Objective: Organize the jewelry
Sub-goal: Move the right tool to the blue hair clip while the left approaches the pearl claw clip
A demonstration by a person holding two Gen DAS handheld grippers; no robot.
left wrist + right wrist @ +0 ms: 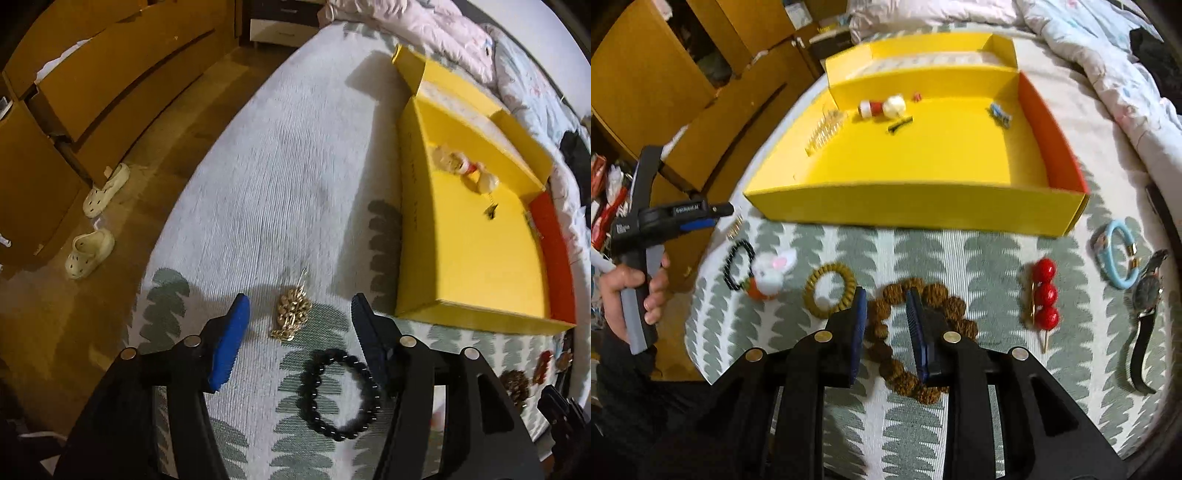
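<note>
Here the left tongs hang released, jaws wide apart, low over the bed, whose cover is pale with green leaf prints. A gold chain lies bunched between the blue pads, touching neither. A black bracelet lies just nearer the camera, its rim passing under the right-hand finger.

The right tongs are also released, with a narrower gap, set down over a brown bead bracelet; one stretch of beads sits between the pads, and whether they touch cannot be told. To its left lie an olive ring bracelet and a white bunny charm. To its right are a red bead pin, a blue bangle and a watch.

Beyond them stands the yellow box, open, with one red wall. Inside lie a clear comb, a red-and-white figure, a black clip and a blue clip.
</note>
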